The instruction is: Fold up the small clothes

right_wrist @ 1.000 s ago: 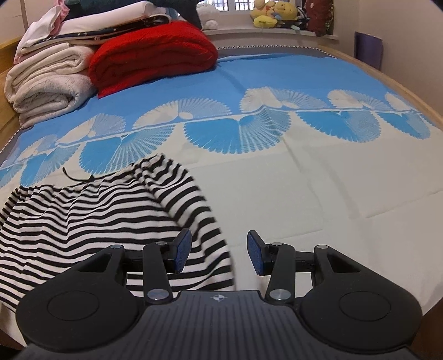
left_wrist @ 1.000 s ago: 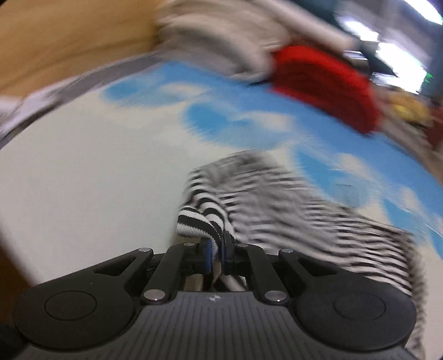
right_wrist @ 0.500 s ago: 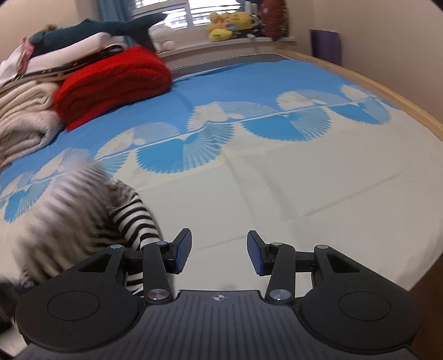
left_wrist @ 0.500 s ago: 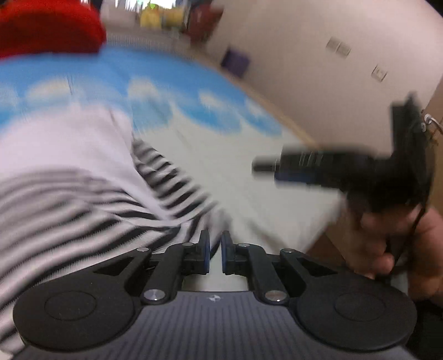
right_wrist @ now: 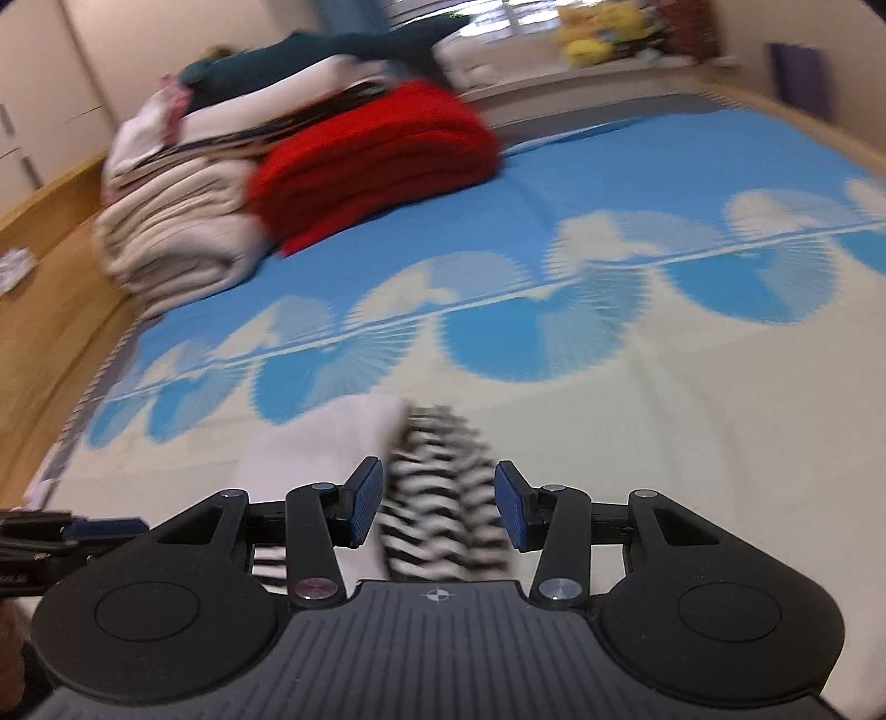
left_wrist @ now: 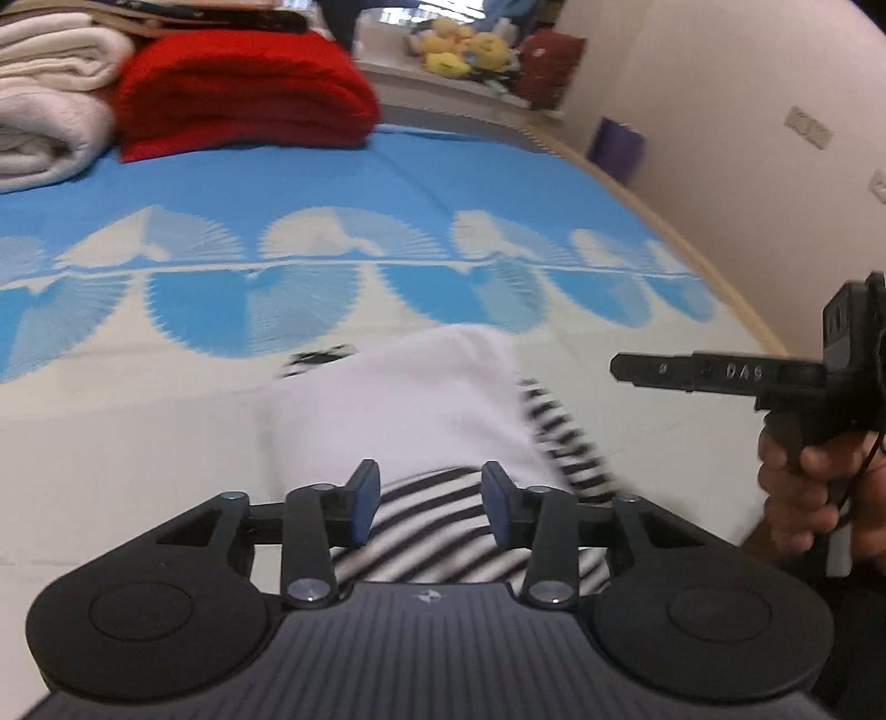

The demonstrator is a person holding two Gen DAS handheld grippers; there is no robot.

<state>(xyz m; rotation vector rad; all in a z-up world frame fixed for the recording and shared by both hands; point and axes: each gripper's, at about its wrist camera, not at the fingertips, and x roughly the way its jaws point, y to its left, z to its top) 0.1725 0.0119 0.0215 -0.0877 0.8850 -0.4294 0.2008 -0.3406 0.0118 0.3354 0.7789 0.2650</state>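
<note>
1. The left gripper (left_wrist: 429, 501), at the bottom centre of the left wrist view, is released: its blue-padded fingers (left_wrist: 362, 501) stand apart with nothing between them.
2. Just beyond those fingers lies the small black-and-white striped cloth garment (left_wrist: 421, 443), folded over so that a plain white side faces up in the middle of the frame, with stripes showing at its near and right edges.
3. The garment rests on the cream and blue fan-patterned bedsheet (left_wrist: 310, 266).
4. The right gripper (right_wrist: 437, 509) is also released, its jaws wide; in the right wrist view a blurred striped fold of the garment (right_wrist: 437, 515) shows between them, and contact cannot be told.
5. At the right edge of the left wrist view the same gripper (left_wrist: 626, 368) is seen from the side, held in the person's right hand (left_wrist: 803, 493).
6. A folded red knitted blanket (left_wrist: 243, 94) sits in the upper left beside a stack of cream folded blankets (left_wrist: 50, 105).
7. Yellow plush toys (left_wrist: 465, 52) line the sill at the top.
</note>
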